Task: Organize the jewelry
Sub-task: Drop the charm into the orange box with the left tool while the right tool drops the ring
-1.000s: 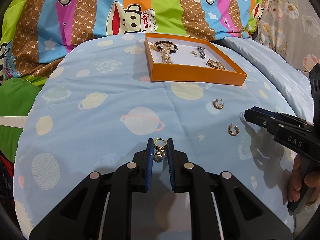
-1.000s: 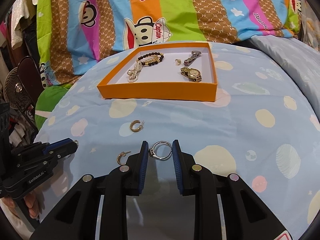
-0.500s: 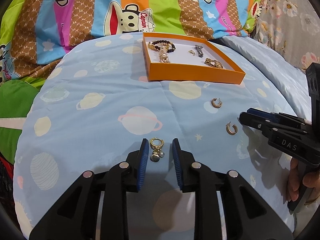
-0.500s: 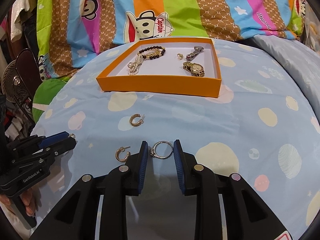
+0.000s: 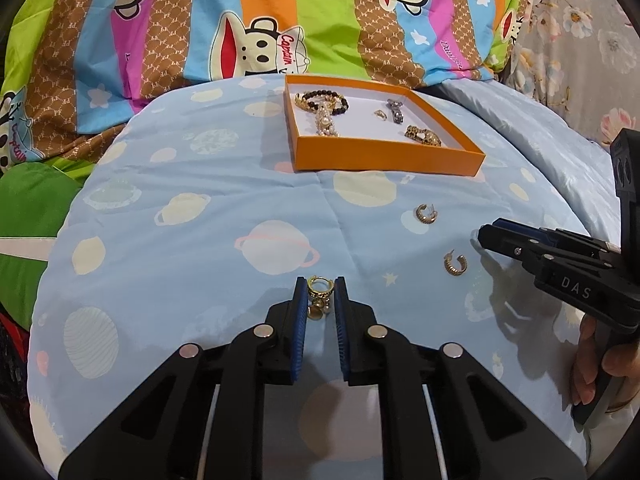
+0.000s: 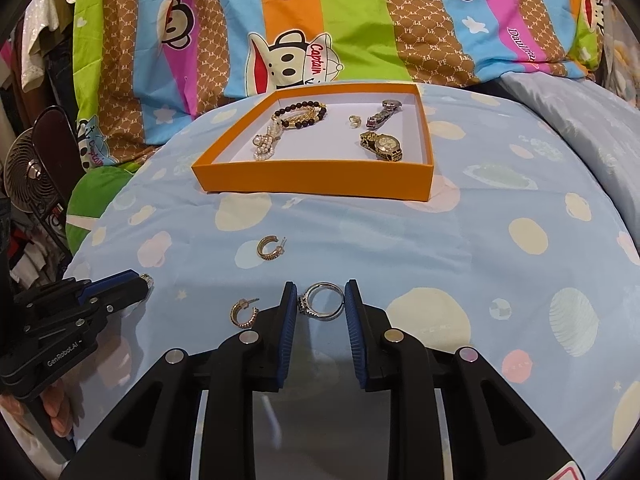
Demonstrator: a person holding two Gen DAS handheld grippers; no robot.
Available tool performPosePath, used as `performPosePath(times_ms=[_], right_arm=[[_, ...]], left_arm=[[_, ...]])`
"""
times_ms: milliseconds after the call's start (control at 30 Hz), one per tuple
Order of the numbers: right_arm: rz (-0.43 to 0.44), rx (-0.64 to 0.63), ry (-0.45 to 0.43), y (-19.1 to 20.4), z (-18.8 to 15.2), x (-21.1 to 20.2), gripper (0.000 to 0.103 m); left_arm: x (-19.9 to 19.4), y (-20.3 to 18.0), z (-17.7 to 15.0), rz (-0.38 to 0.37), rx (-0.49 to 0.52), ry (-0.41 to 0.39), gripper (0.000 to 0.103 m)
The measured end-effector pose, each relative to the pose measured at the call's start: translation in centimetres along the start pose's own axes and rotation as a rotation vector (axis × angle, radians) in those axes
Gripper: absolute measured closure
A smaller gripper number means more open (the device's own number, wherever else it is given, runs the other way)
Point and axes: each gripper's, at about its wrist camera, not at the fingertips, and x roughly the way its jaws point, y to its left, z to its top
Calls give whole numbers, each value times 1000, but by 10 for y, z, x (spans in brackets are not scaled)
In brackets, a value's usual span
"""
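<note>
Now the left gripper [image 5: 321,294] pinches a charm earring [image 5: 318,292] on the quilt [image 5: 200,220]. Right gripper [image 6: 321,300] sits open around a ring [image 6: 322,301].

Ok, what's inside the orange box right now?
Orange box holds a black bead bracelet, pearl piece, small ring, silver watch, gold watch. Its front wall hides little.

Light blue quilt [image 5: 200,208] printed with planets, stars and pale spots, spread across the foreground. Striped cartoon-monkey bedding [image 6: 280,32] in green, orange, pink, blue and brown, bunched behind the quilt, lettered "Captain". Green cushion [image 5: 32,200] at far left, partly under the bedding. Grey floral fabric [image 5: 580,40] at upper right. Small round fan [image 6: 28,172] at left edge, beside cluttered clothing.
</note>
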Motion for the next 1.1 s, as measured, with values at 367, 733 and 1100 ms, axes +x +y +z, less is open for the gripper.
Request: performPosePath(times_ms=[367, 733, 1100], right_arm=[[11, 19, -25, -5, 1, -11, 80], [-29, -21, -97, -15, 35, -36, 80], [-24, -59, -156, -13, 90, -33, 80]], left_arm=[[-13, -42, 19, -26, 15, -65, 90], [-9, -64, 73, 47, 97, -136, 90], [10, -61, 126, 115, 101, -192, 90]])
